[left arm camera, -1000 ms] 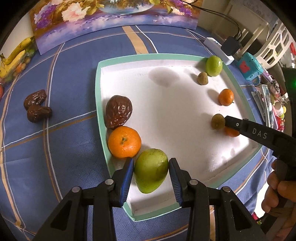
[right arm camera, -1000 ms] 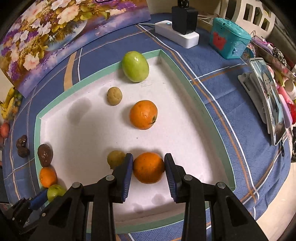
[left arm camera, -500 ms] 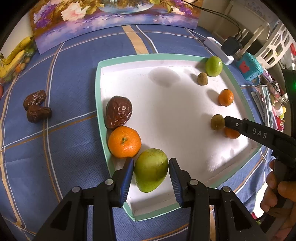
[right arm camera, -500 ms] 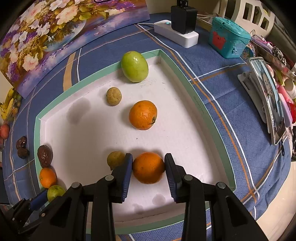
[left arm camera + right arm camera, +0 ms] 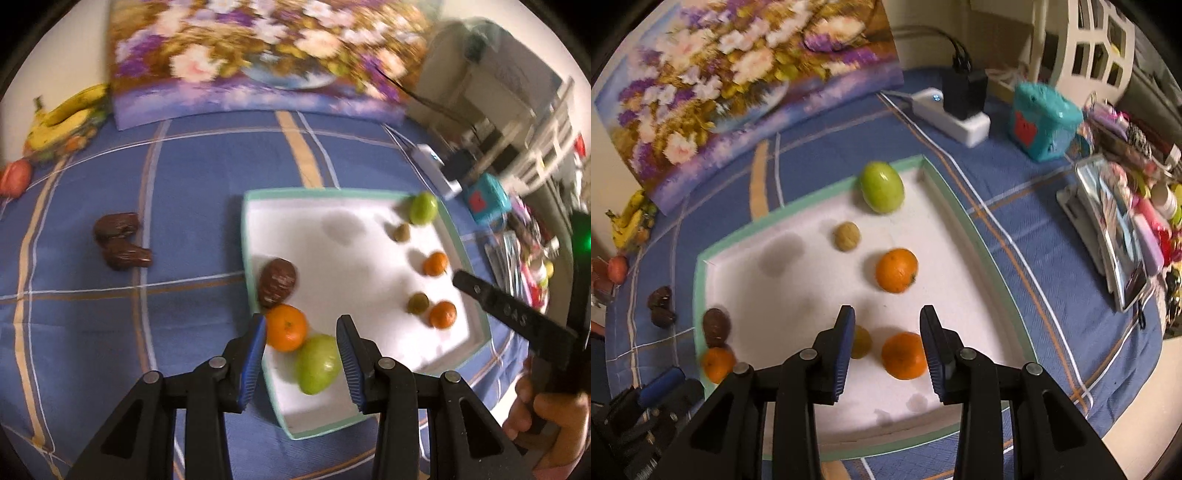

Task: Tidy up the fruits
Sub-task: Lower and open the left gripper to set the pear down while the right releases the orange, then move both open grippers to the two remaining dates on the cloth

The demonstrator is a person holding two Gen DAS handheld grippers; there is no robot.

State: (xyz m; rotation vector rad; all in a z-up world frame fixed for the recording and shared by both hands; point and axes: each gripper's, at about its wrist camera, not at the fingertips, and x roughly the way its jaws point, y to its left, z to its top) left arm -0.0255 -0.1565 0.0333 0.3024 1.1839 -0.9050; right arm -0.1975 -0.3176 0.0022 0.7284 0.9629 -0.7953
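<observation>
A white tray with a teal rim (image 5: 245,236) lies on the blue checked cloth and holds several fruits. My left gripper (image 5: 301,343) hangs open above the tray's near corner. A green fruit (image 5: 317,363) and an orange (image 5: 286,326) lie below it, free of the pads, beside a brown wrinkled fruit (image 5: 277,282). My right gripper (image 5: 886,332) is open above an orange (image 5: 904,355) and a small olive fruit (image 5: 860,341), touching neither. Further in lie another orange (image 5: 897,270), a small tan fruit (image 5: 847,236) and a green fruit (image 5: 882,187).
Two brown fruits (image 5: 118,240) rest on the cloth left of the tray. Bananas (image 5: 66,118) and a red fruit (image 5: 14,177) sit at the far left. A flower painting (image 5: 258,55) stands behind. A power strip (image 5: 953,118), a teal box (image 5: 1043,122) and clutter crowd the right side.
Both grippers have risen off the tray and tipped up, so the fruits look smaller. The green fruit and the orange stay in the tray, no longer tight between the pads.
</observation>
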